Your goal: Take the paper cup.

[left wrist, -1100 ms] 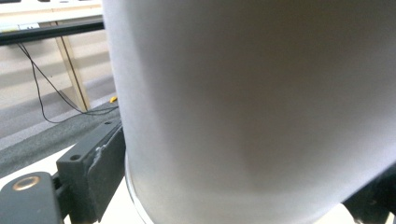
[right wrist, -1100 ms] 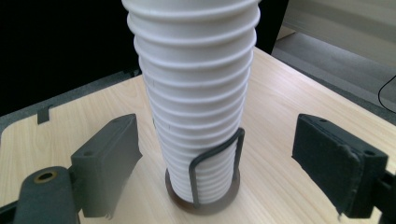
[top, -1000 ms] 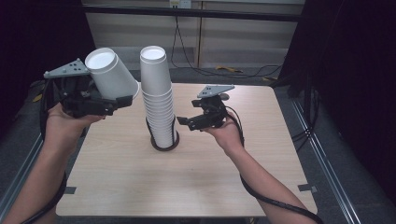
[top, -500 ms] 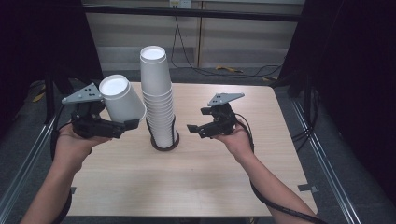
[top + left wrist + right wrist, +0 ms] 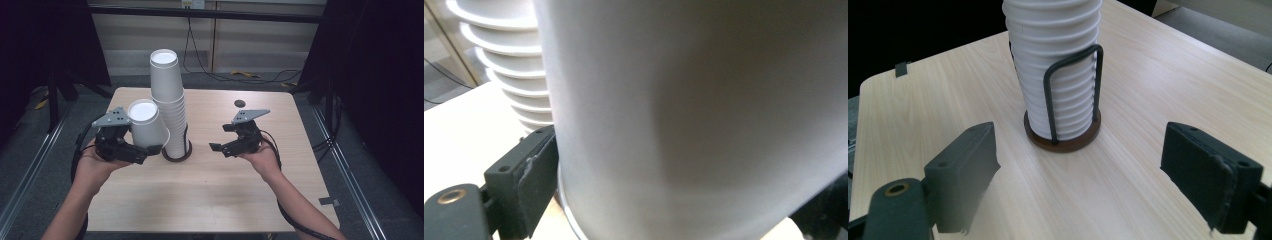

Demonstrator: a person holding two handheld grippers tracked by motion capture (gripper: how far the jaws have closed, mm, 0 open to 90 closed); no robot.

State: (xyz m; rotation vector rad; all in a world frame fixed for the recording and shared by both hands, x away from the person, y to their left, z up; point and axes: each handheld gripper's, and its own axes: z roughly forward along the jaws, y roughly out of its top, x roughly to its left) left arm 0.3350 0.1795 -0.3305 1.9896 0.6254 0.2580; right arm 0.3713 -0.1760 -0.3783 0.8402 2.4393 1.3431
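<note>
Setting: dark surroundings are seen around a light wooden table (image 5: pixel 210 200), with a pale wall panel and cables on the floor beyond its far edge.
Landmark: a tall stack of white cups (image 5: pixel 169 105) is stood upside down near the table's middle, in a round dark holder (image 5: pixel 1062 137) with upright wire loops.
Single cup: one white cup (image 5: pixel 146 126) is held upside down and tilted, just to the left of the stack and close against its lower part; whether the two touch cannot be told.
Left gripper: the left gripper (image 5: pixel 142 150) is closed on the single cup near its rim, with the cup wall pressed between the two jaws; the cup is carried above the table, left of the stack.
Right gripper: the right gripper (image 5: pixel 216 146) is held to the right of the stack, apart from it, with the jaws spread wide and nothing between them; the jaws are pointed towards the stack's base.
Small dark disc: a small dark disc (image 5: pixel 240 103) is seen on the table, right of the stack and farther back.
</note>
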